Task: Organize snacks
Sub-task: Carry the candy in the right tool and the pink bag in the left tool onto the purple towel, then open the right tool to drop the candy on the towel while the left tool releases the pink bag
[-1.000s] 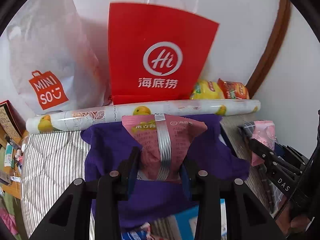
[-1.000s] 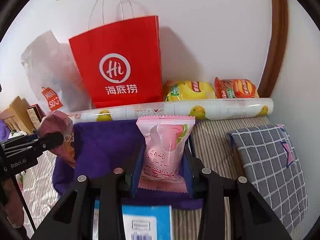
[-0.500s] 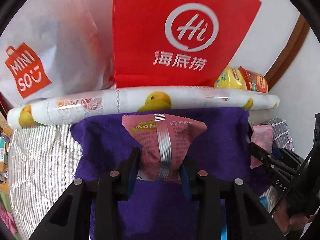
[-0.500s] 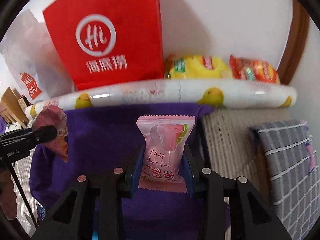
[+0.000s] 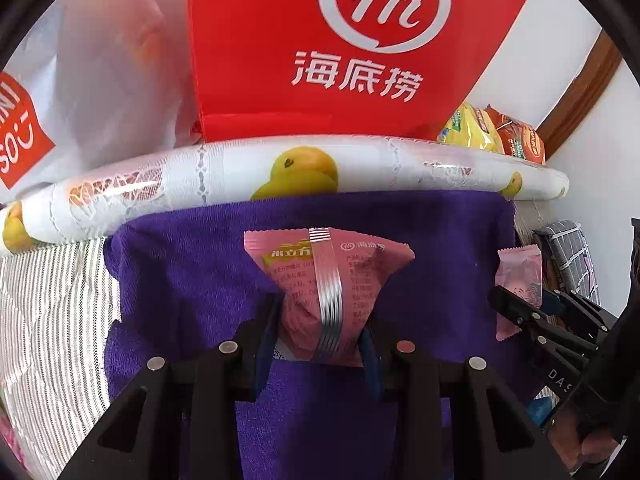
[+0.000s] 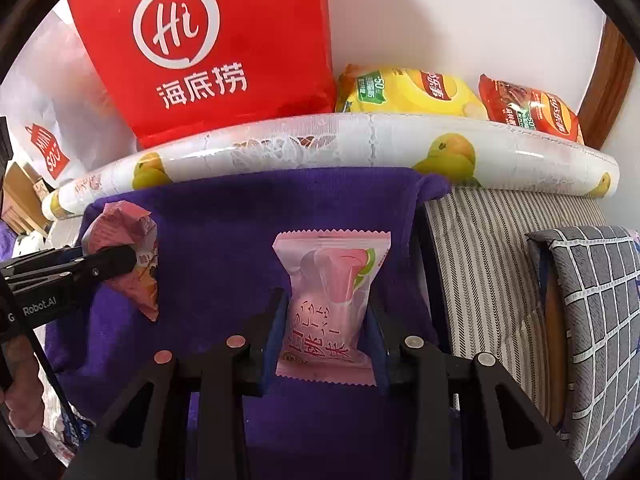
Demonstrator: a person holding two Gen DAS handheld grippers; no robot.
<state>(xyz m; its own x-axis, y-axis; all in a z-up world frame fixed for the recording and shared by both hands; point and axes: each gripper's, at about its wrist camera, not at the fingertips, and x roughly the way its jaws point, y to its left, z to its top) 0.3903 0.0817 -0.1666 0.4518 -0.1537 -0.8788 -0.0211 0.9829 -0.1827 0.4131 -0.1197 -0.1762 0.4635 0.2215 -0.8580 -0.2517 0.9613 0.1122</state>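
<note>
The puffy pink snack packet (image 5: 328,296), a crinkled pyramid-shaped foil pouch with a ribbed silver seam down its middle, is pinched at its lower half between the pads of the left gripper (image 5: 318,332). The pouch hangs just above the purple towel (image 5: 188,264), a soft, plush cloth spread over striped quilted bedding (image 5: 52,312). To the right above the same towel, the flat peach candy packet (image 6: 330,308), a glossy pink pillow wrapper with zigzag crimped ends, is clamped at its waist by the right gripper (image 6: 326,334), whose fingers press in on both sides.

Both grippers tilt steeply down toward the towel, side by side, each visible at the edge of the other's view. A bit of the person's hand (image 6: 24,400) shows behind the left tool.

At the towel's far edge lies a long roll (image 6: 360,148) of white plastic sheeting printed with yellow ducks. Behind the roll a stiff red paper bag (image 6: 224,48) stands against the wall, with a thin white plastic bag (image 5: 100,80) on its left and a yellow chip bag (image 6: 408,90) and a red chip bag (image 6: 532,110) on its right. Right of the towel is a grey checked cushion (image 6: 596,320).

Compared with a second earlier, both grippers have dropped closer to the towel, so the red bag and roll loom larger; both grips are unchanged.
</note>
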